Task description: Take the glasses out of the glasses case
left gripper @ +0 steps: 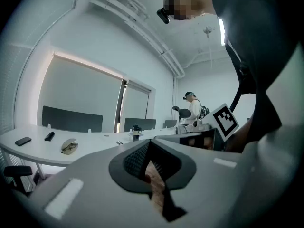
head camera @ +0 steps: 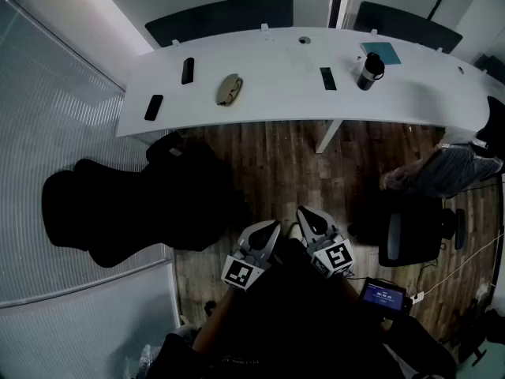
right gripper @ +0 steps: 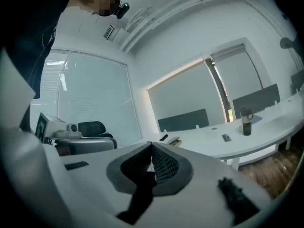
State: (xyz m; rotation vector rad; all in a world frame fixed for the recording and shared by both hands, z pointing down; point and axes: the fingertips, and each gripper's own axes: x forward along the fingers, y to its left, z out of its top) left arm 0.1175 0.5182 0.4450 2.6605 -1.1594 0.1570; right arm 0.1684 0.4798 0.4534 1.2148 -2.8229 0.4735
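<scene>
On white table point(head camera: 276, 93): glasses case point(head camera: 229, 90); left tool point(head camera: 267, 229), right tool point(head camera: 306, 215) both closed.

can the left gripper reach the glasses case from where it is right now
Probably not yet. The left gripper is shut and held near the body, with wooden floor between it and the table bearing the glasses case. The path looks clear; stepping closer should do.

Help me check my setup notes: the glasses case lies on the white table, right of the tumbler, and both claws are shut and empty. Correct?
No. The head view shows the glasses case left of the tumbler on the white table. The left claw and right claw are indeed shut and empty.
</scene>
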